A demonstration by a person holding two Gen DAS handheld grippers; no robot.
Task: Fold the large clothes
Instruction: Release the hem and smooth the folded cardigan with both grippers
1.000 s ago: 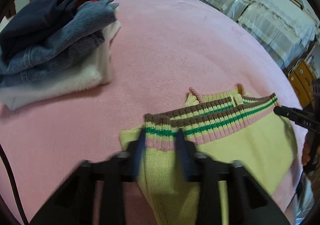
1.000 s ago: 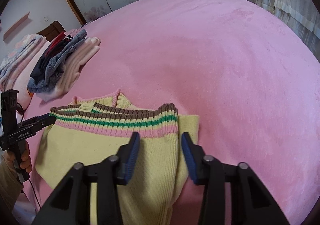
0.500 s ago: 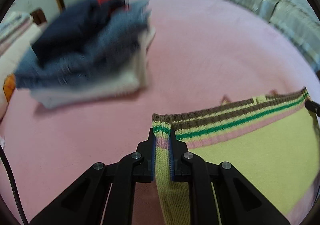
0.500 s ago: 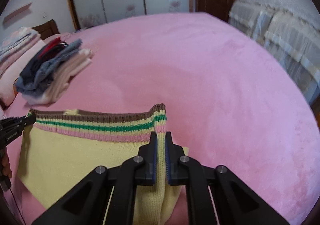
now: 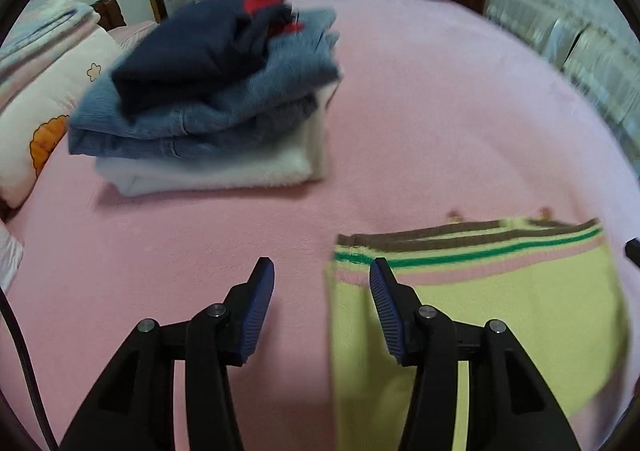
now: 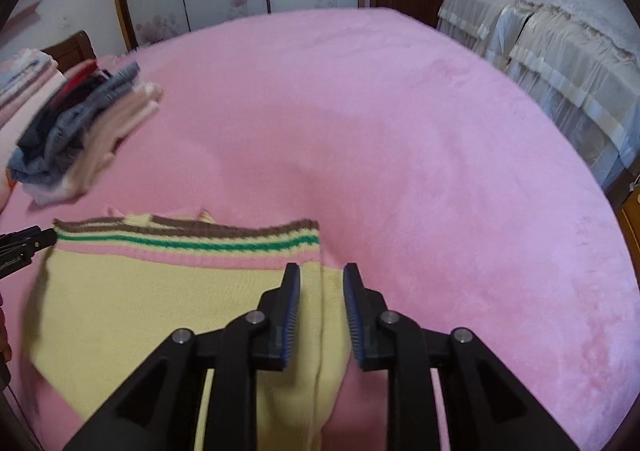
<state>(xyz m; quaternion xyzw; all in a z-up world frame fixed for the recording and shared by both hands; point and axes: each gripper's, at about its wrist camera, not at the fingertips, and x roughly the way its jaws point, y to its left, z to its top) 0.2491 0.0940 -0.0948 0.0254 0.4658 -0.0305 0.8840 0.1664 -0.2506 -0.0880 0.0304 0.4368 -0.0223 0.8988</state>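
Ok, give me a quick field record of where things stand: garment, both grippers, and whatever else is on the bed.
garment: yellow knit sweater with brown, green and pink striped hem, lying flat on pink fleece bed cover
left gripper: open, holding nothing, at sweater's left edge
right gripper: open, over sweater's right edge
pile: stack of folded clothes, denim and navy on white, apart from sweater

Matte black left gripper (image 5: 322, 305): angular, open-framed arms, ribbed blue pads (image 5: 256, 309) inside both fingers, silver round screw heads along the linkage, a thin black cable at the left edge. Same build on the right gripper (image 6: 321, 311): black frame, blue ridged pads (image 6: 353, 317), silver screws.
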